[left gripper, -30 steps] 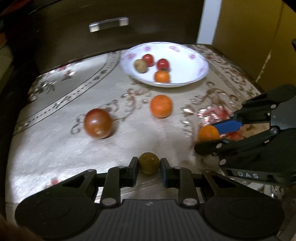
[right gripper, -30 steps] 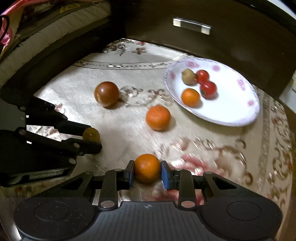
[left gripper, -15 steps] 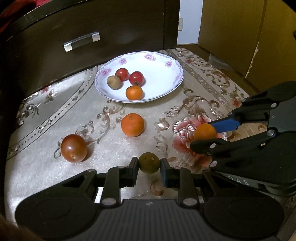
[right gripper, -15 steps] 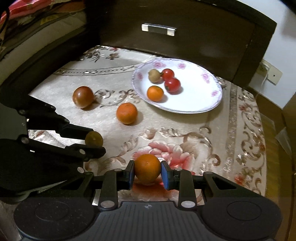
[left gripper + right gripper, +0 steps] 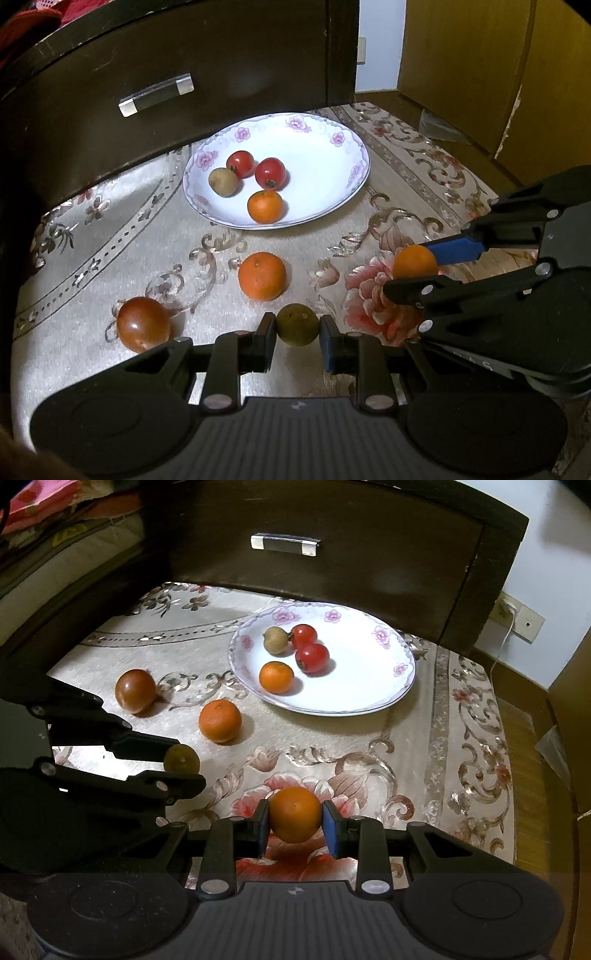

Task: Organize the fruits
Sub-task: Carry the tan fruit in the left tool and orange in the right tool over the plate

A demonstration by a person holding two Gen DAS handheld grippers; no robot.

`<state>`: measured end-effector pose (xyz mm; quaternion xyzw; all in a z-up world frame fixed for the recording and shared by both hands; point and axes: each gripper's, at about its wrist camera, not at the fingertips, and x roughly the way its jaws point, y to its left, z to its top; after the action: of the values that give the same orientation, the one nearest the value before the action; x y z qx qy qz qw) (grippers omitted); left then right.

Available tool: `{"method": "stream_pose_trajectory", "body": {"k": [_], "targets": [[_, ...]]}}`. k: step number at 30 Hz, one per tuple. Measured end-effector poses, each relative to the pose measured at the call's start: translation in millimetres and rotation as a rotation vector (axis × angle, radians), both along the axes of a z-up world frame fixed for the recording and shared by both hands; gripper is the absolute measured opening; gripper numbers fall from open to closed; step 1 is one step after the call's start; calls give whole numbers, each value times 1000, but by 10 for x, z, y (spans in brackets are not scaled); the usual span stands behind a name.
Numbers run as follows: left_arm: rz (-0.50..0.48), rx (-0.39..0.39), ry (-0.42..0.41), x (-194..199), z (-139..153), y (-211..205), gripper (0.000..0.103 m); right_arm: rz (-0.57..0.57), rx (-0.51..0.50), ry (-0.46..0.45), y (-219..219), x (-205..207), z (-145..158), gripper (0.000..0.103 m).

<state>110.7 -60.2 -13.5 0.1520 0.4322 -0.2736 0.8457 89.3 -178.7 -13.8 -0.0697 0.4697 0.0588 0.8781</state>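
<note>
Two fruits were already in your grippers: your left gripper (image 5: pixel 297 328) was closed on a small olive-brown fruit (image 5: pixel 297 324), and your right gripper (image 5: pixel 295 818) was closed on a small orange (image 5: pixel 294 814), both held a little above the cloth and not yet over the plate. Two more fruits lay loose on the cloth just beyond them, a dark red tomato (image 5: pixel 144 324) on the left side and a bigger orange (image 5: pixel 262 276) near the middle, well apart from each other. Farther away, the white plate with pink flowers (image 5: pixel 332 155) already carried four pieces: two small red tomatoes (image 5: pixel 270 173), one brownish round fruit (image 5: pixel 222 181) and one small orange fruit (image 5: pixel 265 206), all grouped in its left half. So I judge that about half of the work was done; you had the two held fruits to deliver and the two loose ones to collect. The surface was a shiny beige cloth (image 5: pixel 406 760) with flower and scroll patterns. Behind it stood a dark wooden drawer front (image 5: pixel 369 550) with a metal handle (image 5: pixel 284 545), and at the far right a pale wall with a socket (image 5: pixel 517 618).
</note>
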Motion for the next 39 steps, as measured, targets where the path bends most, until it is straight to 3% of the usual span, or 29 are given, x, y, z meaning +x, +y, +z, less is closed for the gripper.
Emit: {"method": "stream_pose_trajectory", "body": {"k": [39], "targets": [[21,7,-58,265,93,-91,29,-33,22,-40,-84,249,49,28]]}}
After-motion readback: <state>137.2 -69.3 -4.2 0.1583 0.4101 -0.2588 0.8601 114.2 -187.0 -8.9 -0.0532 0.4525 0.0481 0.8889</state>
